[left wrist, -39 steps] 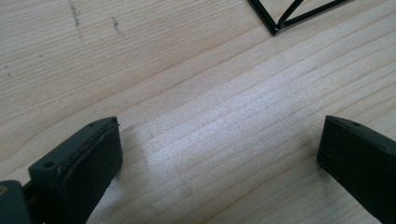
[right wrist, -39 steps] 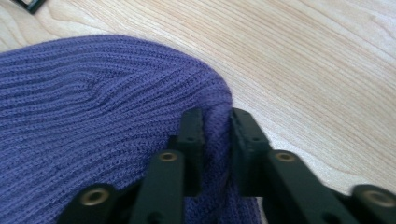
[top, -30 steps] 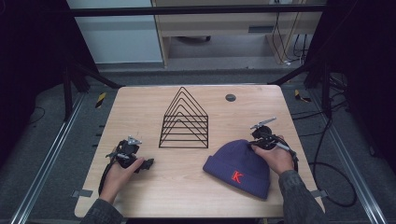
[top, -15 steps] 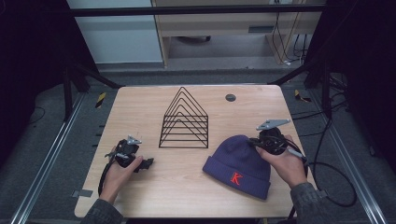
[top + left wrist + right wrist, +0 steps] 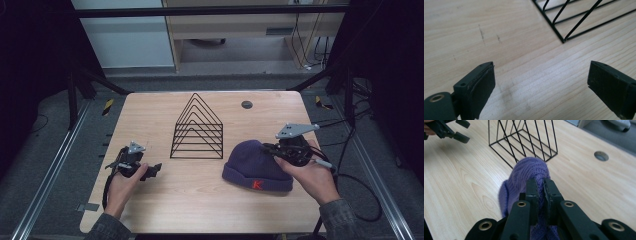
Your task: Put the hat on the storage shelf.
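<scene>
**Purple knit beanie pinched at its crown**

Black jaws of the right gripper (image 5: 539, 195) are clamped on a fold of the purple ribbed-knit beanie (image 5: 255, 162), crown bunched up, brim on the pale wooden table (image 5: 200, 200) right of the black wire triangular rack (image 5: 197, 127). Left gripper (image 5: 541, 87) rests low on the table, jaws wide though just narrowing, nothing between them. Judgement: beanie is light, soft, floppy; it will sag and stretch. Take hold of a thick fold or the doubled brim.
</scene>
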A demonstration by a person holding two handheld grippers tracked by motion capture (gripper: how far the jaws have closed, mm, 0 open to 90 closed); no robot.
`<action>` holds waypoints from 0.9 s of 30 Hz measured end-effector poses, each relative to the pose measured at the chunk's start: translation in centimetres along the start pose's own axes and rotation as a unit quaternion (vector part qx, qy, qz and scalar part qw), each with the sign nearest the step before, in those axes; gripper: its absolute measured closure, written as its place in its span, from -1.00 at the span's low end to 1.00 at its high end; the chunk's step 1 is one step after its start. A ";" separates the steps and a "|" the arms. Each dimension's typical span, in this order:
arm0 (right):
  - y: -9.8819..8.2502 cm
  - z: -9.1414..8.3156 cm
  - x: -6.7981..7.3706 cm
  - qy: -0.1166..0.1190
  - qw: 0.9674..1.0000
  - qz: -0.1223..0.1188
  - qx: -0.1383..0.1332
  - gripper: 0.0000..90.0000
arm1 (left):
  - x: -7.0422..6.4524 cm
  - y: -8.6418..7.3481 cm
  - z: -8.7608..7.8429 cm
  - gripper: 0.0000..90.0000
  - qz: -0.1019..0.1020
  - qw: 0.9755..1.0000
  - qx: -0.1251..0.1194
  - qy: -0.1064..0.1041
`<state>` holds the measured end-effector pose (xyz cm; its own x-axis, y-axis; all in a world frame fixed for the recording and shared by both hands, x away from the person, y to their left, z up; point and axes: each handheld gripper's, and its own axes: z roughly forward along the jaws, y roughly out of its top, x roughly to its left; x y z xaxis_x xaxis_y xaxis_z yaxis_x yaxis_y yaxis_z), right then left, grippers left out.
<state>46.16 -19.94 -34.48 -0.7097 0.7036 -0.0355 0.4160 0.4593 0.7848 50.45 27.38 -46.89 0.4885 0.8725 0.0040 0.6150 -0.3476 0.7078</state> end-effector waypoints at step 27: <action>10.2 -4.6 -1.2 0.008 0.996 -0.033 -0.078 0.86 | -4.1 9.9 -8.1 -0.88 0.066 0.990 -0.092 -0.079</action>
<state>48.61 -18.62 -23.61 -0.7424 0.6649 -0.0816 0.2750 0.4136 0.8679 49.59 23.15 -34.17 0.6564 0.7544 0.0041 0.4242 -0.3736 0.8249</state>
